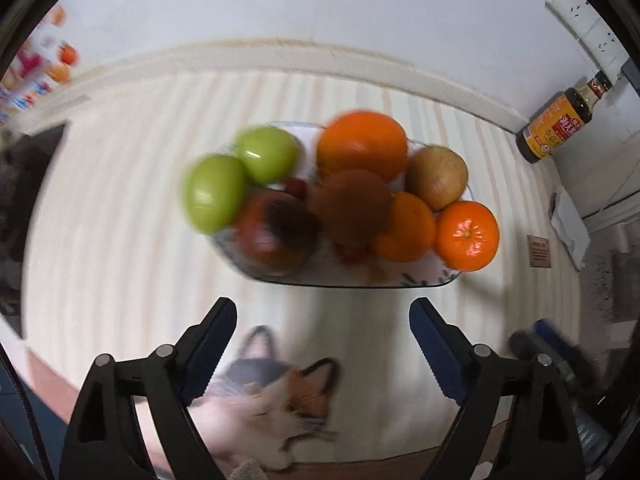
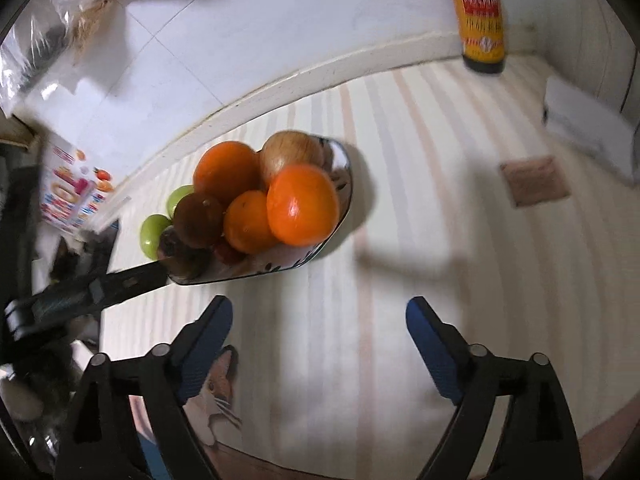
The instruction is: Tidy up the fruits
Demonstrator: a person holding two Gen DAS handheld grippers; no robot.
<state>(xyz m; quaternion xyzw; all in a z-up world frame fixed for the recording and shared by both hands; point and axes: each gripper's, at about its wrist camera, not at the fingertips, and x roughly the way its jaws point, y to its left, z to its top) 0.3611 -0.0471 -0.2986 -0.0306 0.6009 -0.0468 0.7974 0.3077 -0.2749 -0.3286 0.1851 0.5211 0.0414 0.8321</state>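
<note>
A glass plate (image 1: 360, 282) on the striped tablecloth holds a pile of fruit: two green apples (image 1: 214, 194), a large orange (image 1: 362, 144), a brown fuzzy fruit (image 1: 352, 208), a dark red fruit (image 1: 276, 232), a tan apple (image 1: 438, 178) and a mandarin (image 1: 466, 236). My left gripper (image 1: 324, 320) hangs open just in front of the plate, nothing between its fingers. In the right wrist view the same plate (image 2: 280, 270) lies ahead to the left. My right gripper (image 2: 320, 320) is open and empty over bare cloth. The left gripper's finger (image 2: 120, 280) reaches to the plate's near-left rim.
A dark sauce bottle (image 1: 556, 124) stands by the wall at the right. A small brown card (image 2: 534, 180) and white paper (image 2: 588, 128) lie to the right of the plate. A colourful carton (image 2: 72, 196) is at the left. A cat picture (image 1: 280, 396) marks the cloth's near edge.
</note>
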